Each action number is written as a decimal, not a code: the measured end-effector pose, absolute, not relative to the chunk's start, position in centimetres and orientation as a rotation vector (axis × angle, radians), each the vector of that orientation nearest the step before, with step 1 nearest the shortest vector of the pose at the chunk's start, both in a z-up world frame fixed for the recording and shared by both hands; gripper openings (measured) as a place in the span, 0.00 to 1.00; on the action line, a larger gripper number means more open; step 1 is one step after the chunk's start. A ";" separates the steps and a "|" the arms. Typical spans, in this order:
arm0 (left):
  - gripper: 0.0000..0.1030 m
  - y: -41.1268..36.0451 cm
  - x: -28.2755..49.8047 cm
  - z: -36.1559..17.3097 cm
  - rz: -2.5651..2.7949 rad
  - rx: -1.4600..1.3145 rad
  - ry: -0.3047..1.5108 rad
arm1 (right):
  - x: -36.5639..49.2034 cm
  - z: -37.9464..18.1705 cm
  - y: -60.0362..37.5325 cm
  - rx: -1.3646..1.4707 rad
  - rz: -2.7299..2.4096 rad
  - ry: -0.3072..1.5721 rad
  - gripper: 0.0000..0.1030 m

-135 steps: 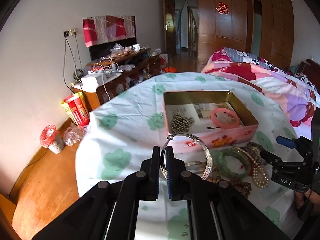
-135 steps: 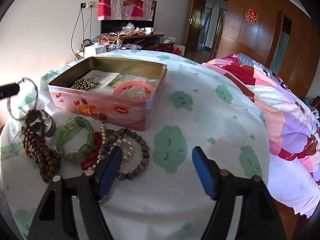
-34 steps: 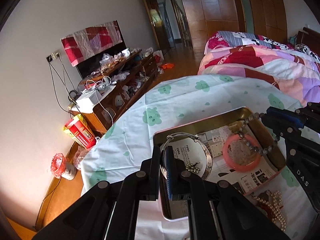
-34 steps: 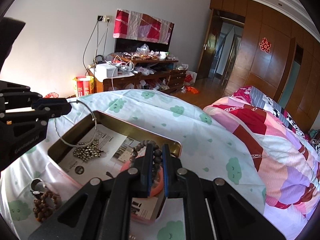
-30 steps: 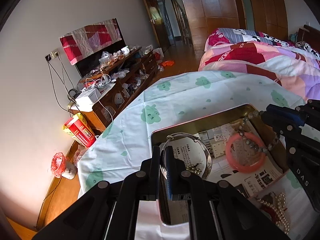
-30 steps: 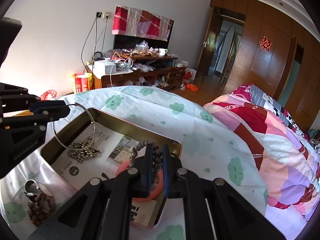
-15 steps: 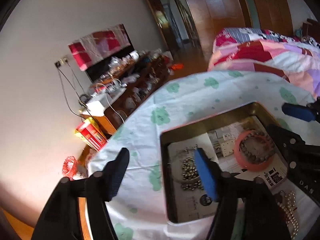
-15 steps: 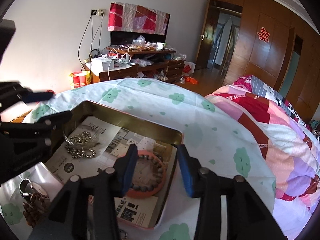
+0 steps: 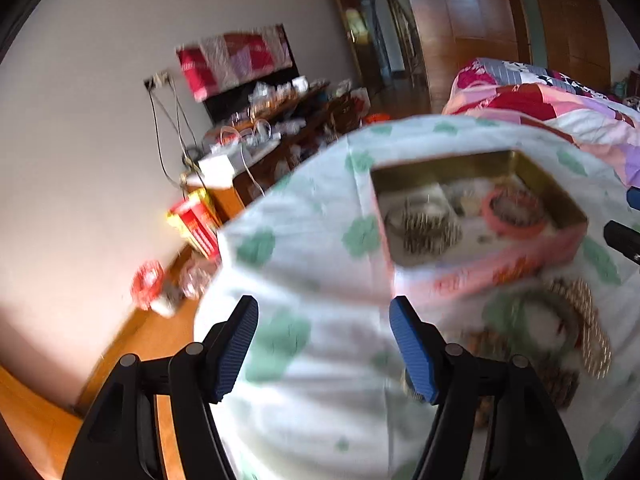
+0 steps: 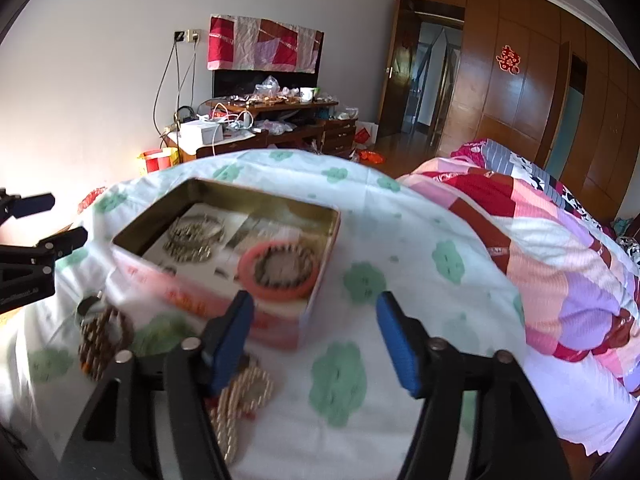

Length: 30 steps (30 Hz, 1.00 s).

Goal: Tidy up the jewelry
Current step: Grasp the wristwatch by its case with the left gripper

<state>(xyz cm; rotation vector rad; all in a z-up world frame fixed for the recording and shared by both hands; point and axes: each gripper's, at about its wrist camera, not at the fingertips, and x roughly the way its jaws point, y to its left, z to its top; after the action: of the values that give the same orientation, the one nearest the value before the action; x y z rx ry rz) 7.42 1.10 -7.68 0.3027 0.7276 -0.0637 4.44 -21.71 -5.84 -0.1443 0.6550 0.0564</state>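
Left wrist view: left gripper wide, empty; tin ahead to its right; green bangle lying flat just right of its fingers
Right wrist view: right gripper jaws just opened, empty; pearl strand beside its left finger, nearer this hand, running toward the camera

Motion blur is smearing the whole left wrist view, so the loose bracelets beside the tin are reading only as rings (beads indistinct). The picture's right edge is cutting off the right gripper. In the right wrist view, the right gripper's near finger is hiding part of the pearl strand.
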 end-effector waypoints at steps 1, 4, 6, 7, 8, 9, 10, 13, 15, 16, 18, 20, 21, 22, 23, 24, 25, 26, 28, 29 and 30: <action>0.67 1.4 7.3 -8.2 -0.060 0.299 0.740 | 4.1 -6.1 -21.6 -0.146 0.061 0.657 0.68; 0.67 1.6 6.9 -9.3 -0.069 0.272 0.776 | 3.3 -7.1 -21.1 -0.157 0.065 0.668 0.69; 0.67 1.4 6.7 -9.7 -0.077 0.269 0.784 | 3.1 -7.7 -20.8 -0.171 0.059 0.675 0.69; 0.67 1.2 6.6 -9.8 -0.080 0.274 0.783 | 3.1 -8.0 -20.6 -0.181 0.056 0.680 0.69; 0.67 0.9 6.5 -9.9 -0.086 0.278 0.782 | 3.0 -8.3 -20.6 -0.186 0.055 0.685 0.69; 0.67 0.7 6.4 -9.9 -0.091 0.278 0.782 | 3.0 -8.5 -20.5 -0.189 0.051 0.689 0.69; 0.67 0.4 6.4 -9.9 -0.097 0.280 0.784 | 3.0 -8.7 -20.6 -0.190 0.046 0.690 0.69; 0.67 -0.3 6.3 -10.3 -0.111 0.303 0.788 | 2.7 -9.1 -20.8 -0.190 0.035 0.688 0.75; 0.66 -0.6 6.5 -10.8 -0.113 0.322 0.795 | 2.5 -9.3 -20.8 -0.192 0.027 0.687 0.76; 0.66 -0.6 6.6 -11.0 -0.106 0.329 0.794 | 2.5 -9.3 -20.9 -0.192 0.025 0.685 0.76; 0.66 -0.4 7.1 -11.3 -0.099 0.325 0.802 | 2.5 -9.4 -20.9 -0.190 0.024 0.686 0.76; 0.66 0.0 7.4 -11.5 -0.106 0.298 0.811 | 2.5 -9.6 -20.9 -0.192 0.025 0.690 0.77; 0.58 0.1 7.6 -11.7 -0.110 0.292 0.818 | 2.6 -9.8 -20.9 -0.193 0.023 0.693 0.77; 0.44 0.1 7.6 -11.8 -0.123 0.291 0.825 | 2.6 -10.0 -20.9 -0.194 0.020 0.697 0.78; 0.37 0.0 7.7 -12.0 -0.143 0.289 0.833 | 2.6 -10.2 -20.9 -0.194 0.019 0.700 0.78; 0.28 -0.2 7.6 -12.0 -0.149 0.291 0.835 | 2.6 -10.2 -20.9 -0.197 0.017 0.702 0.78; 0.15 -0.3 7.5 -12.1 -0.155 0.298 0.835 | 2.6 -10.1 -20.8 -0.199 0.016 0.698 0.78; 0.08 -0.3 7.4 -12.1 -0.164 0.292 0.838 | 2.6 -10.1 -20.8 -0.200 0.016 0.694 0.79; 0.07 0.3 7.4 -11.8 -0.152 0.277 0.833 | 2.5 -10.2 -20.9 -0.197 0.017 0.695 0.79; 0.06 0.7 7.3 -11.7 -0.145 0.270 0.831 | 2.5 -10.2 -20.9 -0.193 0.017 0.696 0.79; 0.06 1.1 7.3 -11.5 -0.142 0.260 0.830 | 2.5 -10.2 -21.0 -0.188 0.018 0.697 0.79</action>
<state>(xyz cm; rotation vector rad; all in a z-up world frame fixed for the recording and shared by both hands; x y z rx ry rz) 7.27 1.11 -11.51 0.2602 0.8304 -0.1418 2.52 -21.00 -10.24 -0.1878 0.6970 0.0176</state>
